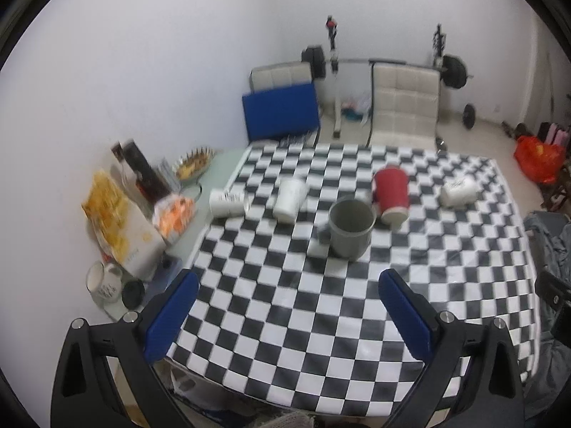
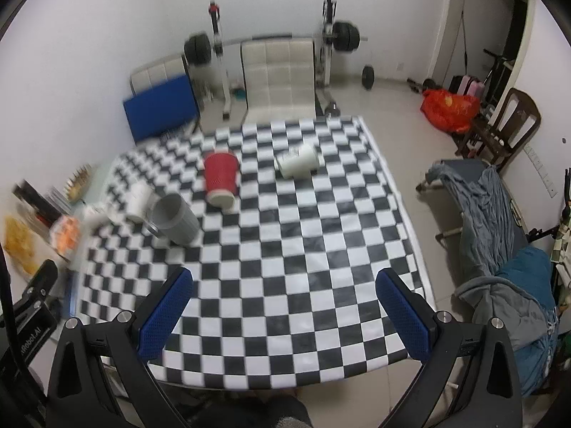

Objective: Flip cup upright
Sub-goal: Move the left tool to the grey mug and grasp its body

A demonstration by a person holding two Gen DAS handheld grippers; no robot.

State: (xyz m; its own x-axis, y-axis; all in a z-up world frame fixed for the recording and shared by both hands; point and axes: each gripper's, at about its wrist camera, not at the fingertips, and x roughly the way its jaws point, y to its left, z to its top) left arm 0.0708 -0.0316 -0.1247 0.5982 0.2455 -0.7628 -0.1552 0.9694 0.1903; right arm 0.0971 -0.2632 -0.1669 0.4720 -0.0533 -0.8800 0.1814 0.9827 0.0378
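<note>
Blue pads on my left gripper [image 1: 287, 310] and right gripper [image 2: 283, 306] are spread wide, empty. Red cup [image 2: 220, 178] lies tipped, centre-left of frame, white cups [image 2: 298, 159] beside it. Risk: it may roll on the slick checkered cloth [image 2: 285, 249] when nudged.

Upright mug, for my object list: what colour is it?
Grey mug, clearest in the left wrist view.
</note>
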